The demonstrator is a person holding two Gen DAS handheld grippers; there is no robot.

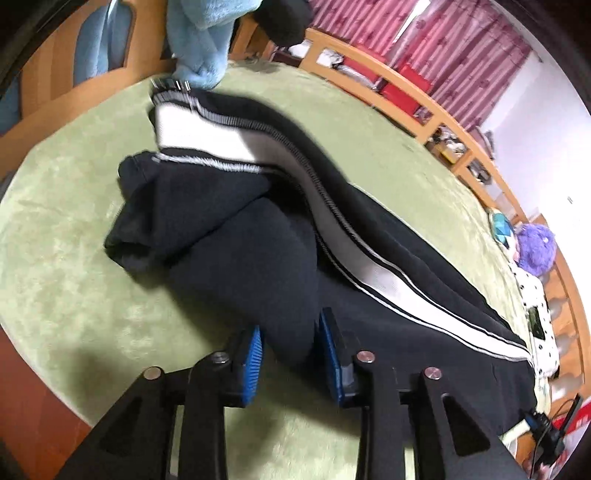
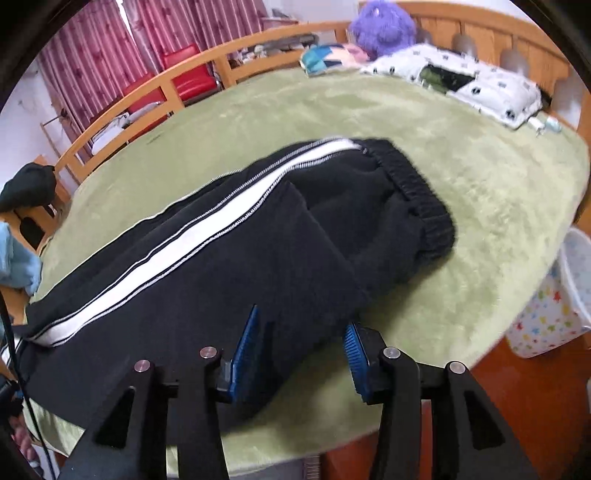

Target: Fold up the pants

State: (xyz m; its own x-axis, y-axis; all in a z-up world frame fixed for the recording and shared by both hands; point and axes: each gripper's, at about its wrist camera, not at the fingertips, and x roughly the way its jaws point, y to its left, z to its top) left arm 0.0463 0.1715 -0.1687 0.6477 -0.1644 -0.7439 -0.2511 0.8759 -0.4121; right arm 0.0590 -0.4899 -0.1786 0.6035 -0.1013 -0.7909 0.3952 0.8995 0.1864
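Nearest in the left wrist view, the left claw point(image 1: 290, 352) stands with its blue pads point(image 1: 253, 360) parted and a bulge of black cloth from the pants point(image 1: 236, 236) lying between them; whether the pads press that cloth cannot be told. In the right wrist view the right claw point(image 2: 301, 345) is spread wide, its blue pads point(image 2: 356, 350) on either side of the near edge of the pants point(image 2: 258, 236), apart from the fabric on the right side. The pants lie lengthwise on the green blanket point(image 2: 461, 192) of the bed, black with a broad white side stripe point(image 2: 177, 240) edged in thin lines, one leg lying over the other. The ribbed elastic waistband point(image 2: 417, 192) sits at the far right end in the right view. Beyond the pants, near the headboard, lie a spotted white pillow point(image 2: 491, 88) and a purple plush toy point(image 2: 380, 26). A wooden bed rail point(image 2: 155, 88) runs along the far side, with red curtains point(image 2: 110, 40) behind it. A light blue fleece garment point(image 1: 199, 40) hangs at the far end in the left view.
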